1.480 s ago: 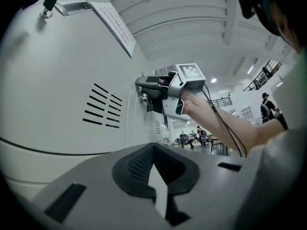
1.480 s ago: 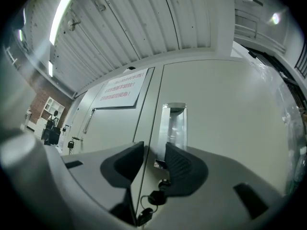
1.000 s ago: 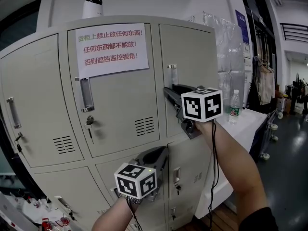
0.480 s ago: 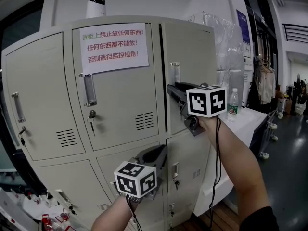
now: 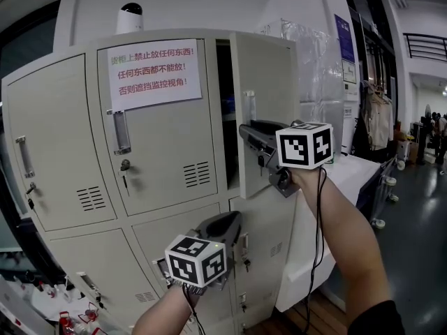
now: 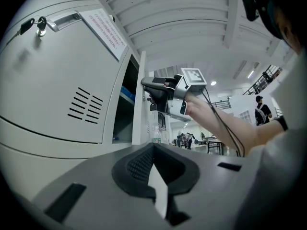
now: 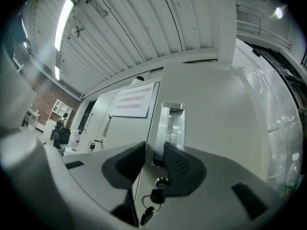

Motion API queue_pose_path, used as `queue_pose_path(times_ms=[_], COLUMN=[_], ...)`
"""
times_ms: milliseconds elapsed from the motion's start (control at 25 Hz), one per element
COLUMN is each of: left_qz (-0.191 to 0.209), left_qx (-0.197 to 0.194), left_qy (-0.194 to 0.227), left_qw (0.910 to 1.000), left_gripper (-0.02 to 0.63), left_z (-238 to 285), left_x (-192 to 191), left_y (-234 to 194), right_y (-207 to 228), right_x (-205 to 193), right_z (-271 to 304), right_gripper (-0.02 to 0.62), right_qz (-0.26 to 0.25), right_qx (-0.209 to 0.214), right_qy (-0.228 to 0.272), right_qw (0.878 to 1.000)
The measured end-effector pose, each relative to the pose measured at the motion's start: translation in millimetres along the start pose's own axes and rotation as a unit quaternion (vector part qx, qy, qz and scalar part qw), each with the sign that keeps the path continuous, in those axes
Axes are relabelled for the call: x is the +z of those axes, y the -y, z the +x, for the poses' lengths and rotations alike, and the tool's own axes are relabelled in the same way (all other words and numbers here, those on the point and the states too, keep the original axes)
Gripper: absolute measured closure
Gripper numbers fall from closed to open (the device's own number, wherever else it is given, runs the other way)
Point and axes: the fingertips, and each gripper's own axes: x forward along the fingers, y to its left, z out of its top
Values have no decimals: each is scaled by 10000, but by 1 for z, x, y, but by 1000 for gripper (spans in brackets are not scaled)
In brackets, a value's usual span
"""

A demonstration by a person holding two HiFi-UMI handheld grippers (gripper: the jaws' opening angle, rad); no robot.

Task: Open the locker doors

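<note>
One locker door [image 5: 269,75] edge sits betw. right gripper [image 7: 154,152] jaws (pinched).

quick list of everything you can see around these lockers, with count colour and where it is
locker: 1, pale grey, fills left and centre
top right door: 1, pale grey, ajar
notice: 1, white with red and green print, on top middle door
camera: 1, white with black dome, on locker top
keys: several, dark, hanging in door locks
table: 1, white-covered, right of locker
left gripper: 1, grey with marker cube, low, in front of locker
right gripper: 1, grey with marker cube, fingers clamped on top right door's edge
</note>
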Motion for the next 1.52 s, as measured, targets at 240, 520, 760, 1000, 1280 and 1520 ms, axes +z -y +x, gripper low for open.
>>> queue_pose_path(times_ms=[240, 520, 760, 1000, 1280, 1520], left_qz=[-56, -155, -215, -259, -268, -213], left_qx=[-47, 61, 188, 290, 418, 345], left_qy=[39, 55, 20, 12, -48, -117], left_qw=[10000, 9998, 9996, 9992, 9988, 9991], left_gripper=[604, 605, 604, 604, 605, 605], left_z=[11, 22, 22, 16, 12, 26], left_x=[-3, -7, -12, -15, -22, -27], left_y=[25, 59, 94, 126, 139, 153], right_y=[-2, 2, 9, 19, 27, 40], right_x=[5, 12, 16, 19, 20, 23], right_z=[-25, -61, -94, -120, -140, -163], right_gripper=[477, 476, 472, 477, 477, 483], right_qz=[93, 170, 244, 438, 464, 391], right_qx=[340, 649, 776, 825, 782, 715], right_qy=[12, 67, 154, 149, 239, 354], right_qw=[9994, 9977, 9966, 9955, 9956, 9960])
